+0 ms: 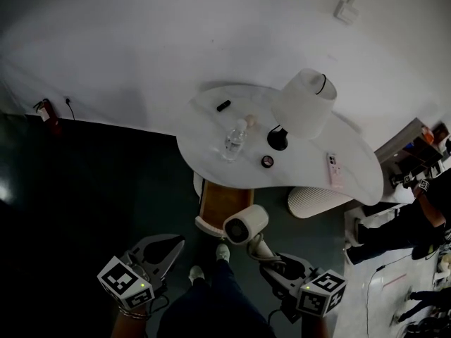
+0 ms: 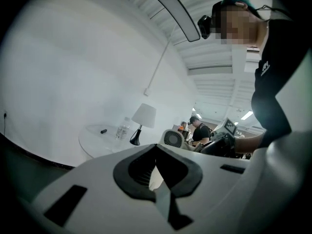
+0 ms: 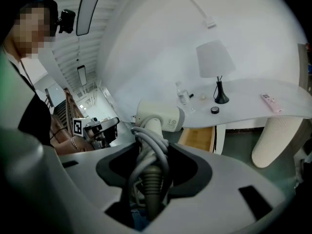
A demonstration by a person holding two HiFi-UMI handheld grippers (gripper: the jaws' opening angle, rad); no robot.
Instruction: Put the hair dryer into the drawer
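Your head view is dim: the floor (image 1: 84,189) sinks almost to black, while the wall (image 1: 176,34) and the white worktop (image 1: 204,132) take soft, even light. A faint shadow spreads on the wall behind the worktop. The edges bow hard and the corners go dark. In your left gripper view, ceiling lights (image 2: 246,115) glare far back, and the left gripper (image 2: 156,147) is a blurred grey mass up close. Your right gripper view is brighter, and there the hair dryer (image 3: 158,116) shows pale and fairly sharp.
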